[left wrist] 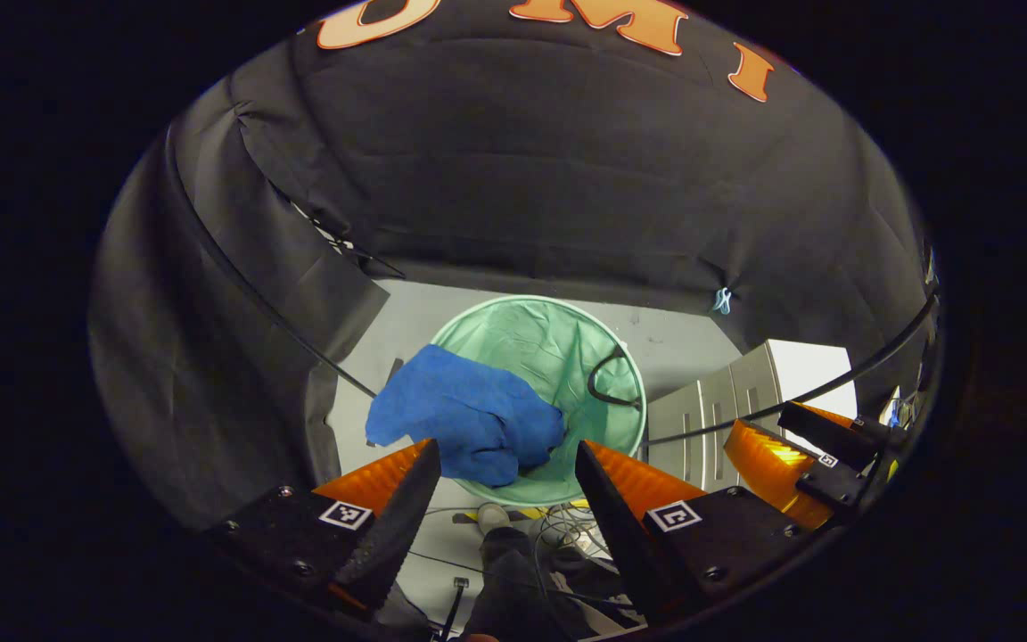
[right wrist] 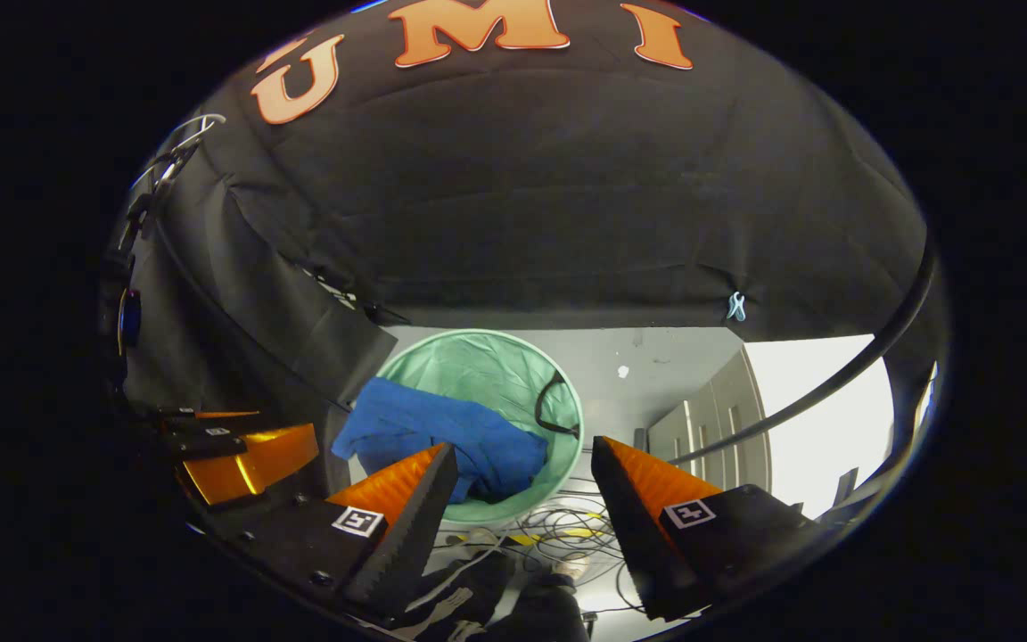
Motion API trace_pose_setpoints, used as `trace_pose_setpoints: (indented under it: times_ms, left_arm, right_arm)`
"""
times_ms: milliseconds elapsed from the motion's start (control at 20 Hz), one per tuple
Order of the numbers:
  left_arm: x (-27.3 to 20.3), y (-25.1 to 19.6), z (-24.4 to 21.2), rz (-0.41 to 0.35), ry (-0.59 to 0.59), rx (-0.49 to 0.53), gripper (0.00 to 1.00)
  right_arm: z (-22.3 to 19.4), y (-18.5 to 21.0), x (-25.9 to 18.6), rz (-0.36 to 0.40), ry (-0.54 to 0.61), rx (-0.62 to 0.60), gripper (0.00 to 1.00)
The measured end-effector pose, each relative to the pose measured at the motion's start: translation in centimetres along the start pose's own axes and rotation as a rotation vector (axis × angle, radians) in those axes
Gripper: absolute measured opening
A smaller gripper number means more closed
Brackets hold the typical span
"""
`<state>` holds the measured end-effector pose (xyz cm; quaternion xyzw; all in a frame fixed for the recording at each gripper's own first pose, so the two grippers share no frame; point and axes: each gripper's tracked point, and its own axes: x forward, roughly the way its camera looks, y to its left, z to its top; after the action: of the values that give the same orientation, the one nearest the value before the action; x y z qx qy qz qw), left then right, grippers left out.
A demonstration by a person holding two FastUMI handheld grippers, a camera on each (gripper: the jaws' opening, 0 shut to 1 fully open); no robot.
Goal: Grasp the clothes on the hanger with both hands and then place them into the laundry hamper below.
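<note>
Green hamper [left wrist: 603,419] down on the pale floor [left wrist: 674,339], and the blue cloth [left wrist: 469,419] hangs over its near-left rim, half inside, half spilling out. Left gripper [left wrist: 505,468] above it, jaws wide apart, nothing held. Right gripper [right wrist: 524,468] alongside, jaws apart too, empty. A black cable loop [left wrist: 607,379] lies inside the hamper.

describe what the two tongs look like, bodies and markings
Each of the tongs, left and right, has two long wedge-shaped fingers with toothed inner edges. Each finger sits on a dark bolted block carrying a small square black-and-white marker. Seen from across, the right one's amber-orange side panel shows beside dark mounts.
</note>
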<state>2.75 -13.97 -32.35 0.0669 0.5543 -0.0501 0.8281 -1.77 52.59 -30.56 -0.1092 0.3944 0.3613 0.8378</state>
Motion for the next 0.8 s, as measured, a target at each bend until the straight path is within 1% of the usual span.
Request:
trace_pose_setpoints:
  times_ms: [150,300,400,550,600,700,800]
  left_arm:
    - [-0.7,-1.7,-0.9,0.011,-0.004,-0.018,0.98]
    - [-2.3,-3.0,-1.3,0.040,-0.051,-0.030,0.98]
    - [-3.5,-4.3,-1.5,0.049,-0.097,-0.056,0.98]
    - [-6.6,-5.2,-0.8,0.065,-0.205,-0.073,0.98]
    - [-8.1,-5.5,0.0,0.068,-0.258,-0.072,0.98]
    - [-11.5,-6.0,1.9,0.065,-0.368,-0.059,0.97]
    - [-14.9,-6.4,3.8,0.048,-0.474,-0.030,0.97]
  right_arm:
    - [-1.3,-1.6,-0.5,0.003,0.015,0.000,0.99]
    - [-1.2,-3.0,-2.0,0.019,-0.015,-0.006,0.99]
    - [-0.7,-3.7,-3.4,0.041,-0.055,0.002,0.99]
    - [0.6,-4.8,-5.9,0.064,-0.140,0.009,0.99]
    - [1.3,-4.9,-6.8,0.073,-0.178,0.010,0.99]
    - [2.6,-4.6,-10.0,0.093,-0.263,0.027,0.99]
    - [3.1,-4.2,-12.4,0.105,-0.327,0.036,0.98]
